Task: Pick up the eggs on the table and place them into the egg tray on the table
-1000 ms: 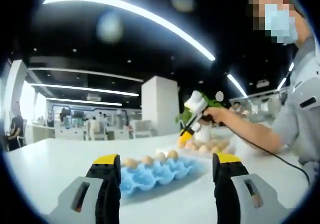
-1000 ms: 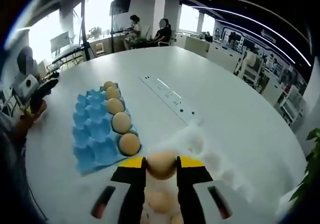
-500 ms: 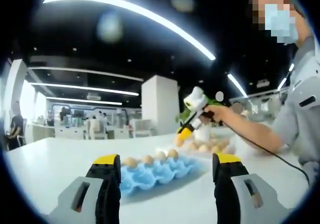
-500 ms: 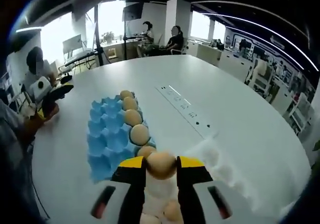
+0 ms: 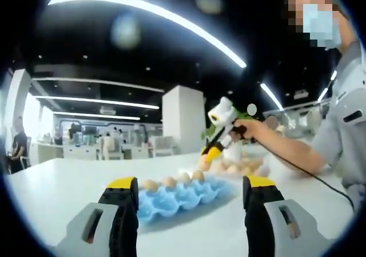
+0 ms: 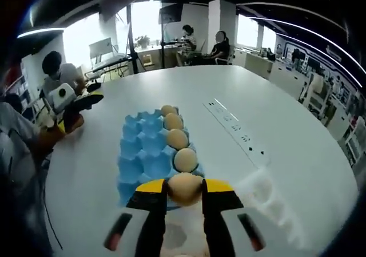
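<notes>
Blue moulded egg tray (image 6: pixel 150 159) held four brown eggs (image 6: pixel 176 138) in one row; my right fingers (image 6: pixel 184 189) clamped a fifth egg (image 6: pixel 184 188) just before it, left fingers (image 5: pixel 189 193) apart, more eggs remaining.

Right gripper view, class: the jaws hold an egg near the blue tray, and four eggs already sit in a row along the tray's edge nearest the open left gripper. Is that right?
Not quite. The right gripper view shows the four eggs in a row along the edge of the blue tray farthest from the left gripper, beside the strip of sockets. The rest stands: the right gripper holds an egg near the tray.
</notes>
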A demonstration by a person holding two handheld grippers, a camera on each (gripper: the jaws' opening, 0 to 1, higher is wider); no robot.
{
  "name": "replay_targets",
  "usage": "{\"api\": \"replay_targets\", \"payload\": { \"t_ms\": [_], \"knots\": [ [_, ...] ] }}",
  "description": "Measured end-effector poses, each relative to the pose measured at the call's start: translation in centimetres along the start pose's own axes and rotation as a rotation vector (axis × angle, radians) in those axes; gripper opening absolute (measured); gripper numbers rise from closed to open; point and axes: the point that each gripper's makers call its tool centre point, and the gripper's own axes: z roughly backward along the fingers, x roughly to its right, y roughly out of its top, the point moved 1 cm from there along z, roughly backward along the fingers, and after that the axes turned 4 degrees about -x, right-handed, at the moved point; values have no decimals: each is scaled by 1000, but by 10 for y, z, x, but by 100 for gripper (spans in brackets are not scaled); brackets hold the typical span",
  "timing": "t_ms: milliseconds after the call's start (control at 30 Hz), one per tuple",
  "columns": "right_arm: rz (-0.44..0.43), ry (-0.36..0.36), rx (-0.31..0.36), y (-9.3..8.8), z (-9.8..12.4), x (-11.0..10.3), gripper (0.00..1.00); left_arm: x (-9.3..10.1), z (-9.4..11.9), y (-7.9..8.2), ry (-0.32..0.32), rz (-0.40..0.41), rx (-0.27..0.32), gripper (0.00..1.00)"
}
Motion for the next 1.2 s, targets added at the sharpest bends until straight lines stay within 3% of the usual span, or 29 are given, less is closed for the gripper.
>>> {"api": "replay_targets", "payload": {
  "t_ms": [767, 1200],
  "knots": [
    [67, 76, -82, -12, -21, -44, 25, -2, 1, -2, 8, -7, -14, 74],
    [92, 111, -165, -25, -33, -49, 25, -3, 2, -2, 10, -11, -16, 74]
  ]
}}
